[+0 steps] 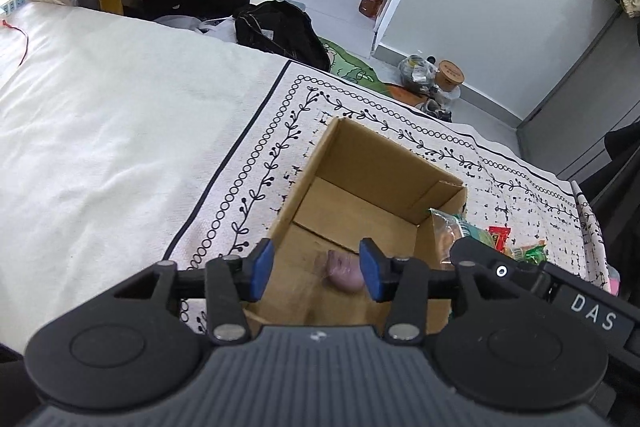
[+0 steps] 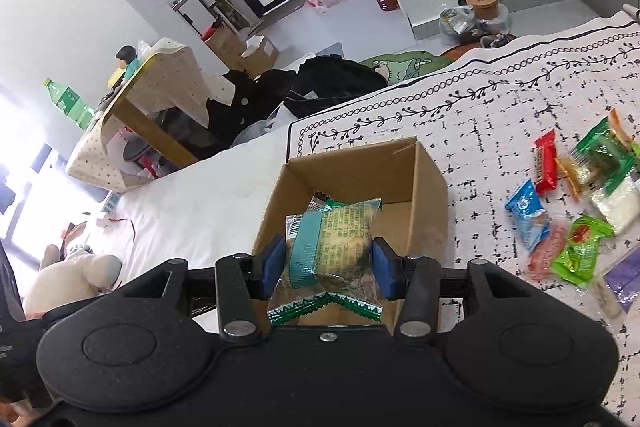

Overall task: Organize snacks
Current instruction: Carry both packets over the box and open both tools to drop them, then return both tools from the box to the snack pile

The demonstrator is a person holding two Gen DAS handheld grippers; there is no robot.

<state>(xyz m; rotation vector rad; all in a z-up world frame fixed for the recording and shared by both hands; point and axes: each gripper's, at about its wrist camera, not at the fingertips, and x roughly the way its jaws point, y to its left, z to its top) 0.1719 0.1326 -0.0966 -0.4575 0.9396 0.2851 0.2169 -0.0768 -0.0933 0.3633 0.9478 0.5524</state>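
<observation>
An open cardboard box [image 1: 384, 151] stands on the patterned cloth [image 1: 280, 131]. My left gripper [image 1: 316, 267] hangs open over the box's near end. A blurred pink wrapped snack [image 1: 344, 269] shows between its blue pads, lower down inside the box and not gripped. In the right wrist view, my right gripper [image 2: 328, 263] is shut on a teal-and-clear wrapped pastry [image 2: 336, 239] and holds it just above the same box [image 2: 352, 155]. Several loose snack packets [image 2: 580, 187] lie on the cloth to the right of the box.
A plain white sheet [image 1: 100, 115] covers the bed left of the cloth. Beyond the bed's edge are black clothes [image 1: 280, 27], a table under a dotted cloth [image 2: 160, 83] and floor clutter. A plush toy [image 2: 68, 283] lies at the far left. The black housing marked DAS [image 1: 580, 307] crowds the box's right side.
</observation>
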